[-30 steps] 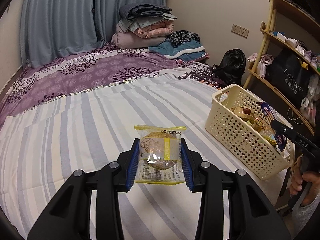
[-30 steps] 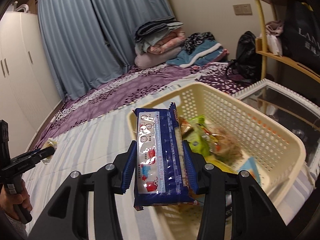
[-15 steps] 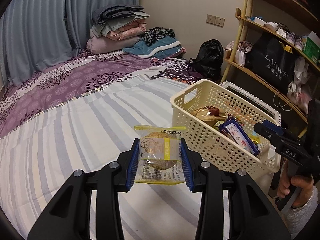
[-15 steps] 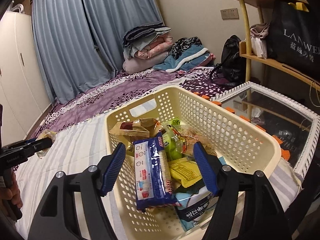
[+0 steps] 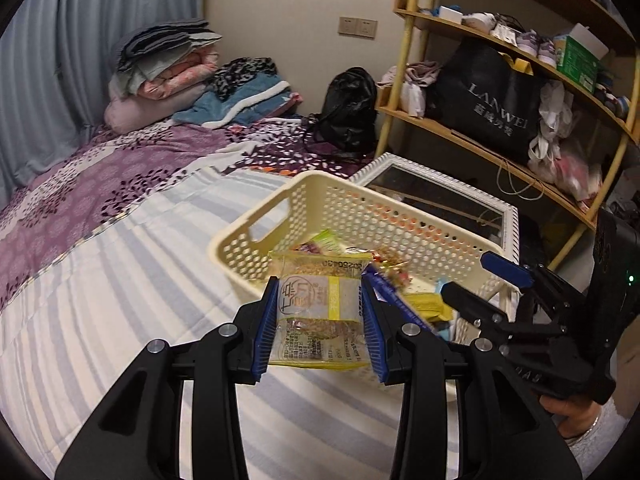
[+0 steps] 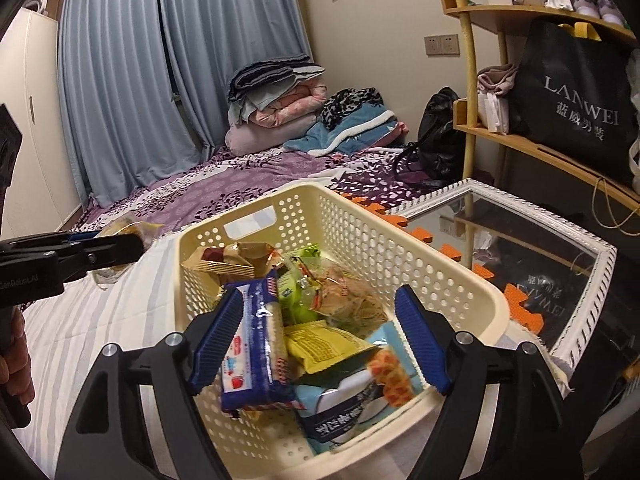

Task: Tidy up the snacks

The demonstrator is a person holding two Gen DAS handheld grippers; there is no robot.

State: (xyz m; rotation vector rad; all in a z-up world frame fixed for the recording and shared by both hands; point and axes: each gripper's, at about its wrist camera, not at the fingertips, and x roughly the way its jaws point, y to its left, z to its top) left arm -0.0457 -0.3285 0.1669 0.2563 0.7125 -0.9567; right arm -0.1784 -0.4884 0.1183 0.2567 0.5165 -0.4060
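My left gripper [image 5: 320, 320] is shut on a clear yellow-edged cake packet [image 5: 318, 312] and holds it in the air at the near left edge of a cream perforated basket [image 5: 384, 216]. My right gripper [image 6: 316, 340] is open and empty above the basket's [image 6: 404, 256] near end. In the basket lie a blue cracker packet [image 6: 256, 344], a yellow packet [image 6: 324, 344], green packets [image 6: 296, 284] and several other snacks. The left gripper [image 6: 80, 256] with its packet also shows at the left of the right wrist view, and the right gripper [image 5: 492, 288] at the right of the left wrist view.
The basket stands on a striped sheet [image 5: 120, 280] at the bed's right edge. A white-framed mirror [image 6: 532, 248] lies beside it, with a wooden shelf unit [image 5: 500, 92] behind. Folded bedding [image 6: 280, 96] and a black bag [image 5: 348, 108] lie at the far wall.
My right gripper has let the blue cracker packet fall into the basket and opened wide. My left gripper has carried the cake packet right, up to the basket's edge.
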